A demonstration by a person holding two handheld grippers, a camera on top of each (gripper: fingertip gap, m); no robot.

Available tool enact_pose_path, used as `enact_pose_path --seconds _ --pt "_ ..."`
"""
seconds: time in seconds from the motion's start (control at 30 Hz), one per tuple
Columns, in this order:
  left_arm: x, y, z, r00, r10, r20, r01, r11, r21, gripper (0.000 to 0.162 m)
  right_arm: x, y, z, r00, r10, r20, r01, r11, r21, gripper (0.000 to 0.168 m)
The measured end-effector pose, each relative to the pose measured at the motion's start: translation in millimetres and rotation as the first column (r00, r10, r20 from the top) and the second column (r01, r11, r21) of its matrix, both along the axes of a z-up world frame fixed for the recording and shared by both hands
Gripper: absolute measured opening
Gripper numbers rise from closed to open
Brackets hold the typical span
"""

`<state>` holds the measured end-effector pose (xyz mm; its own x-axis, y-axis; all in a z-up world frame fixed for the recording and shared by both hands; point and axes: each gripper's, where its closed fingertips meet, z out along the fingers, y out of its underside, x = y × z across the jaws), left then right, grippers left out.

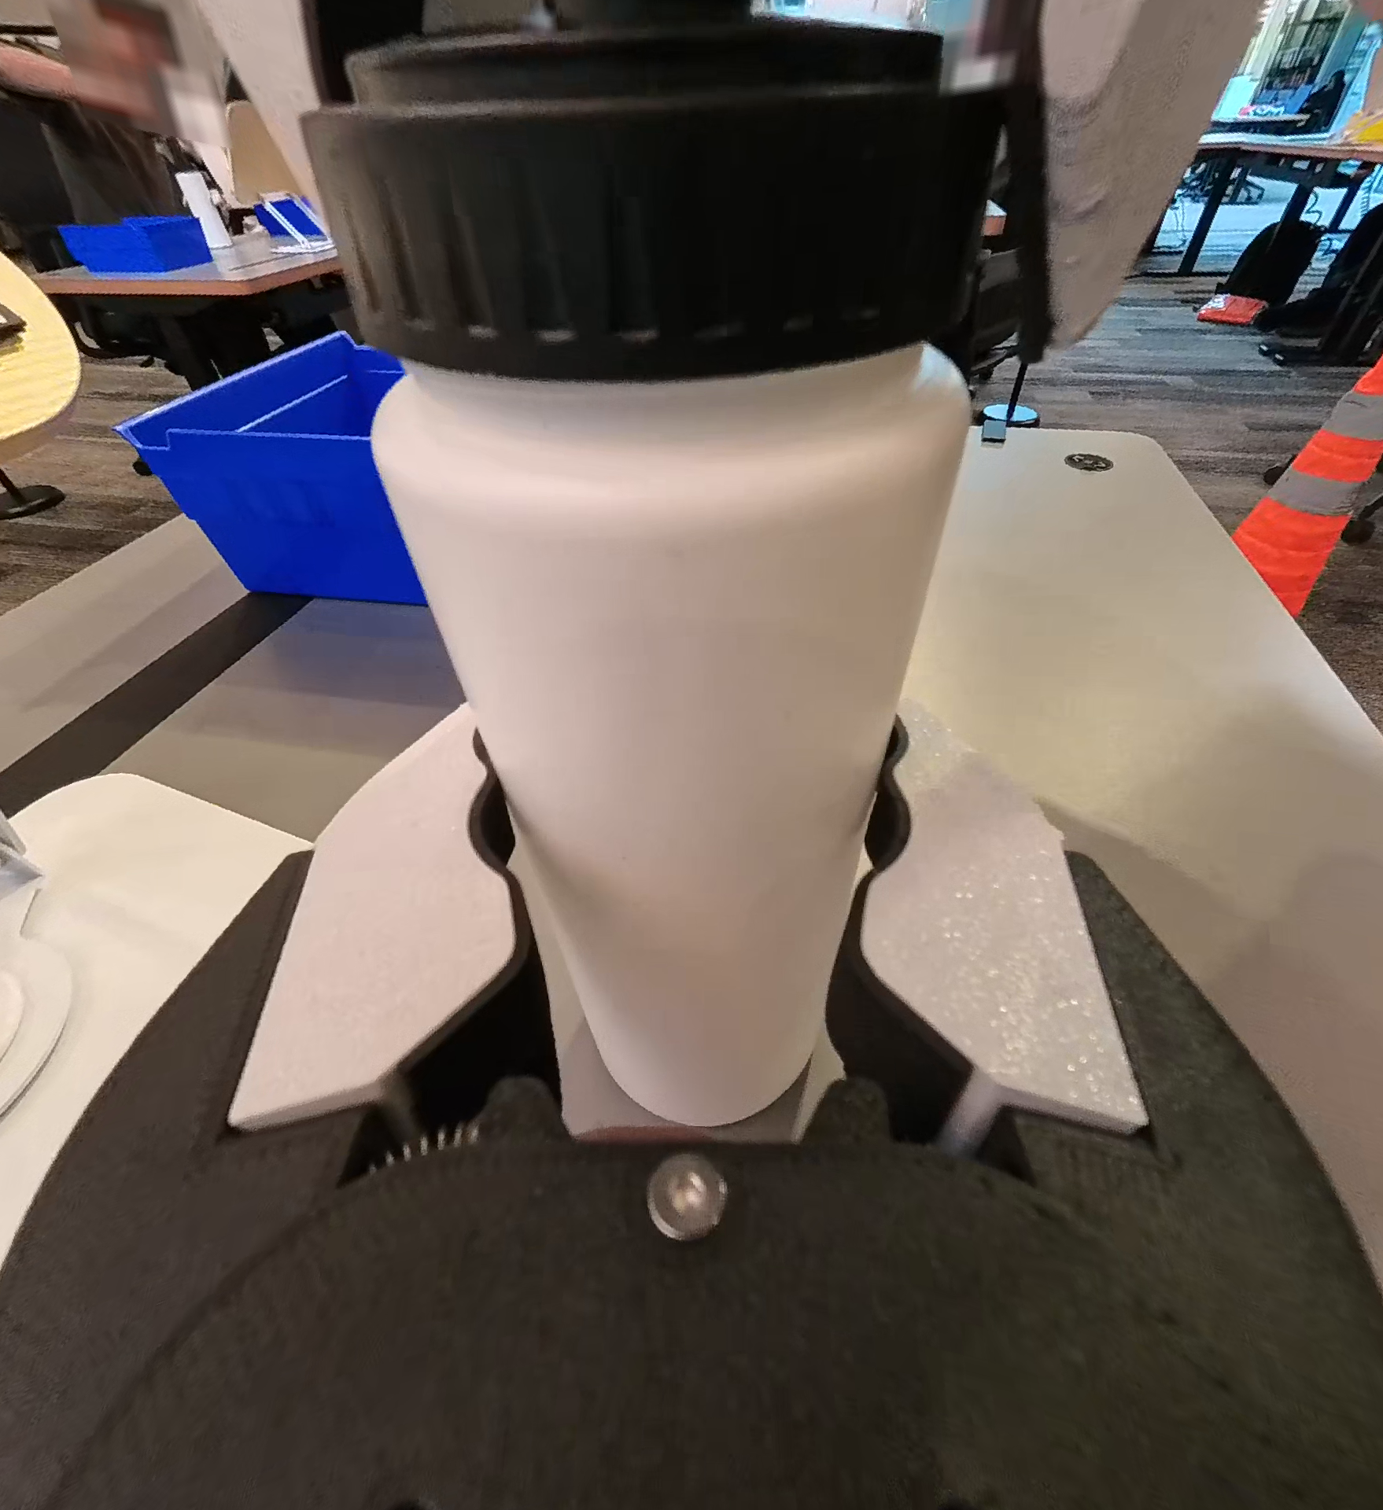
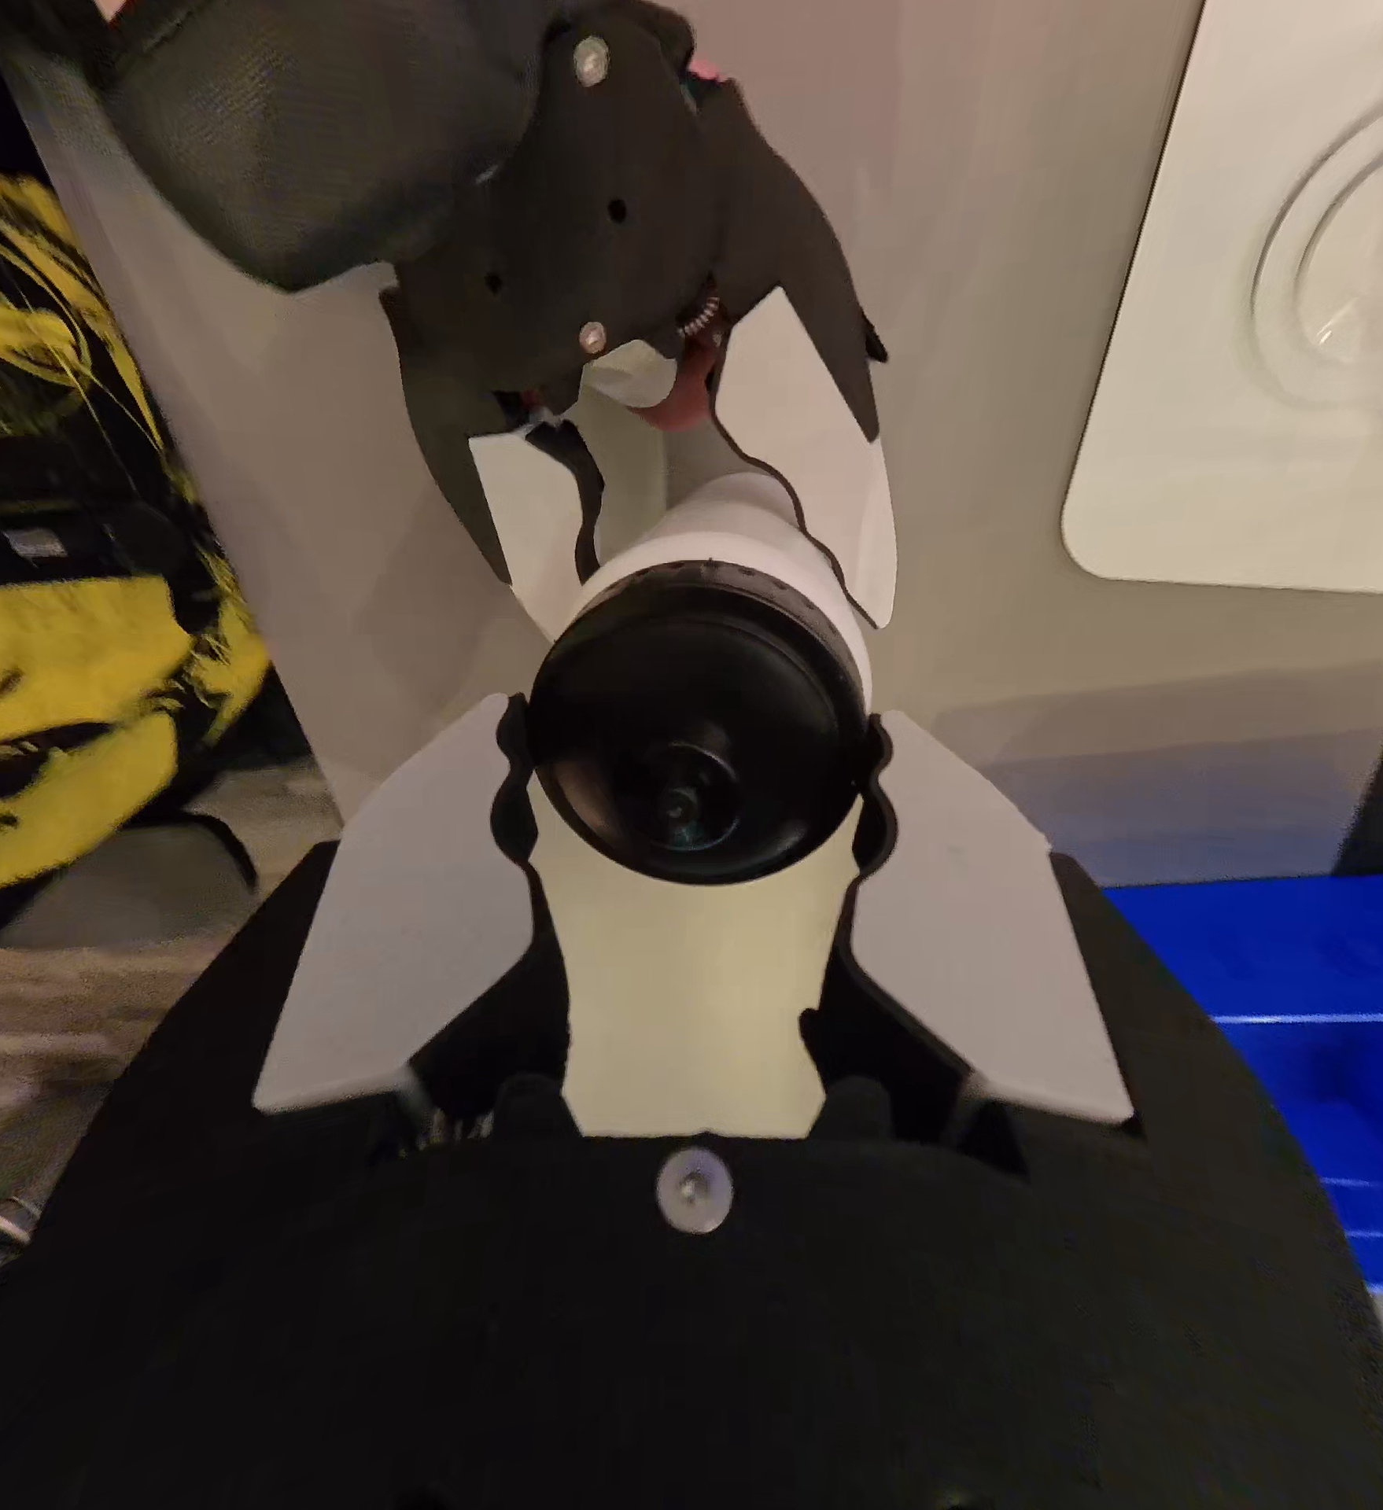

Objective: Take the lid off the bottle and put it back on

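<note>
- The bottle (image 1: 672,654) is plain matte white, with no pattern on its body.
- Its lid (image 1: 655,237) is black — the skirt is ribbed with fine upright grooves.
- The left tongs (image 1: 688,817) have white finger plates edged with black liners on a black, grainy body; the right tongs (image 2: 692,784) are coloured the same.
- The worktop (image 1: 1080,654) is off-white to pale grey.
- The bin (image 1: 279,490) on it is bright blue.
- The traffic cone (image 1: 1342,457) is orange with grey bands.
- The floor (image 1: 1162,384) is carpet streaked brown and grey.
- A garment (image 2: 59,613) at the left of the right wrist view is black with yellow streaks.
</note>
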<state>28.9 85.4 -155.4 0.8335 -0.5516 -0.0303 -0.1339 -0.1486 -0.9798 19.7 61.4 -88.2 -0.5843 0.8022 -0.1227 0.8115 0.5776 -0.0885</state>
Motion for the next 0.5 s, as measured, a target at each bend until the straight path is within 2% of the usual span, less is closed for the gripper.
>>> enact_pose_path --seconds 0.1,0.23,0.33,0.43,0.5 --pt "1.1 -0.2 -0.1 1.0 -0.002 -0.009 0.002 1.0 0.001 0.086 3.6 2.2 0.4 0.986 0.155 0.059 -0.159 0.985 0.066 0.077" --pt "1.1 -0.4 -0.2 1.0 -0.002 -0.01 0.002 1.0 0.002 0.086 5.1 7.0 1.4 0.911 0.376 0.169 -0.402 0.901 0.165 0.077" --pt "-0.1 -0.2 0.0 1.0 -0.001 -0.004 0.001 1.0 -0.001 0.086 3.3 12.2 2.2 0.831 0.482 0.279 -0.549 0.791 0.27 0.077" --pt "-2.2 -0.3 0.4 1.0 -0.002 0.013 0.002 1.0 -0.001 0.086 -2.0 18.3 2.2 0.74 0.551 0.384 -0.672 0.633 0.386 0.077" --pt "-2.1 -0.4 0.3 1.0 -0.001 0.009 0.001 1.0 -0.002 0.086 -2.1 19.9 3.4 0.715 0.551 0.43 -0.699 0.58 0.419 0.077"
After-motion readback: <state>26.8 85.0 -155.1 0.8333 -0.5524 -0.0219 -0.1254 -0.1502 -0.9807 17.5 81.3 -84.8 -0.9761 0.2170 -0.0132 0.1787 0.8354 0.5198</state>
